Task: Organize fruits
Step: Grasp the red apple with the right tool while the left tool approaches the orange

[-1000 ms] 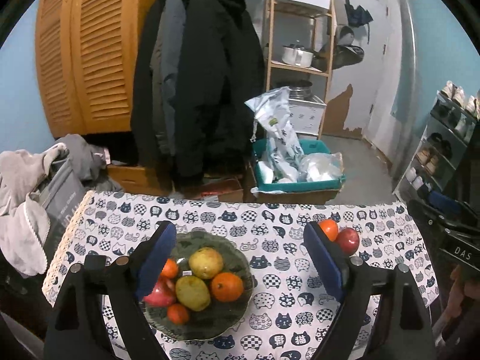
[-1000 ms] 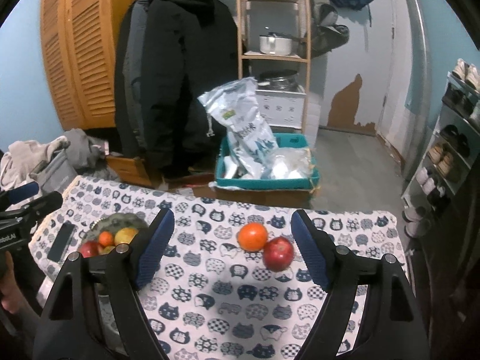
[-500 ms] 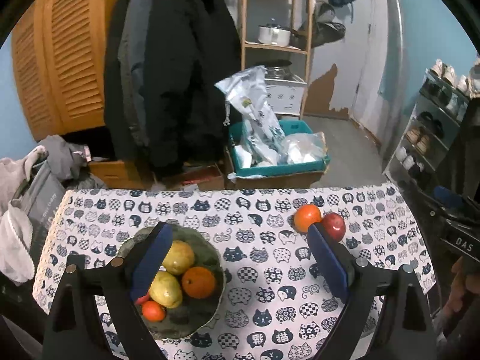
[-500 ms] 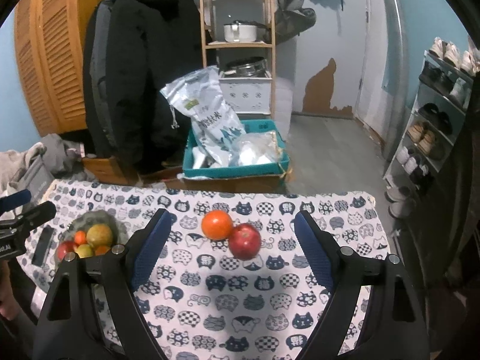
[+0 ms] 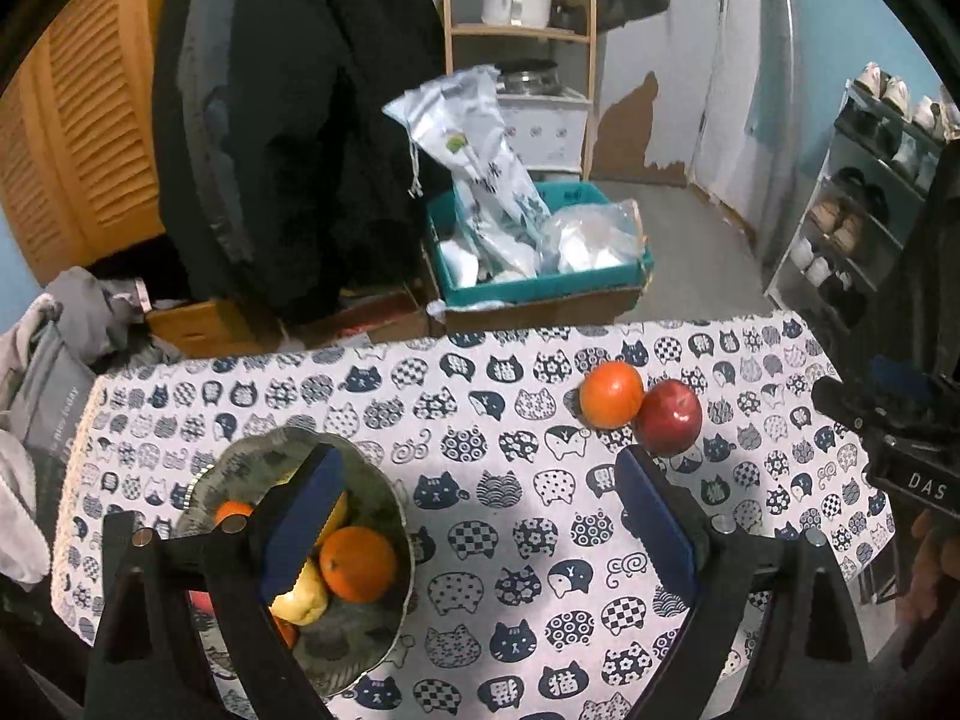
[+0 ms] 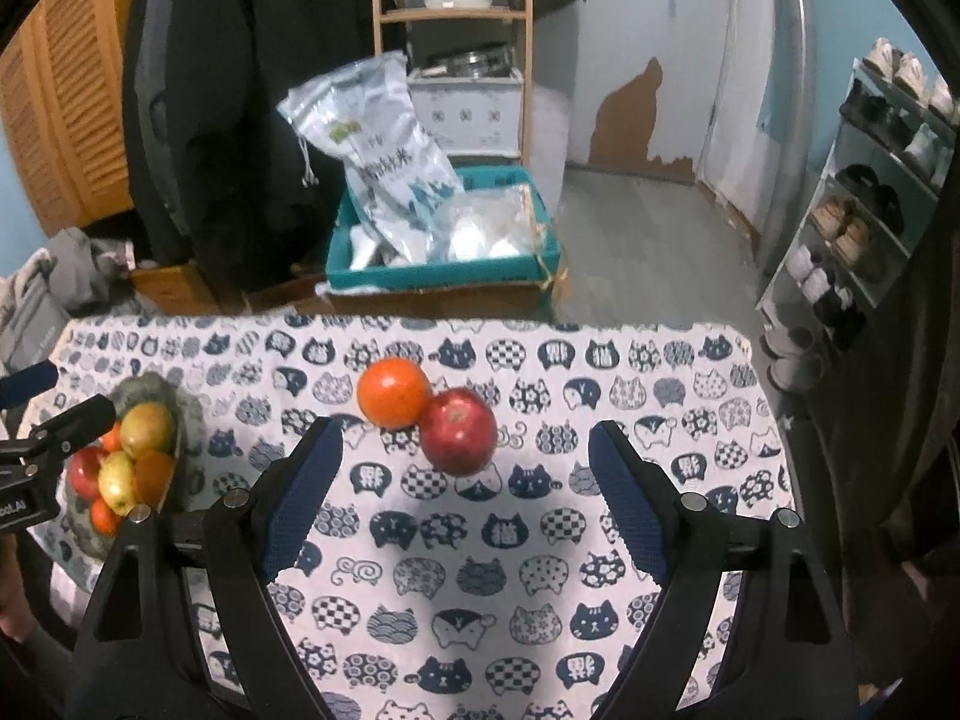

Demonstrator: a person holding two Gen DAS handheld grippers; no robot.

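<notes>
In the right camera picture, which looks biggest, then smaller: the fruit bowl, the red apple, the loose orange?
1. Fruit bowl
2. Red apple, though it sits nearer the camera
3. Orange, only slightly smaller

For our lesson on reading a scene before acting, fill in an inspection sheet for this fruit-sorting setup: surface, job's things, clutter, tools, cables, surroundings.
Surface: table under a cat-print cloth.
Job's things: orange and apple touching, loose on the cloth; bowl at the left holding several fruits, oranges and yellow-green ones among them.
Clutter: nothing seen on the cloth besides the fruit and bowl.
Tools: left tool open, empty, one finger over the bowl; right tool open, empty, just short of the apple.
Cables: nothing seen.
Surroundings: coats, teal box with bags, shelf with pots, shoe rack, clothes pile.
</notes>
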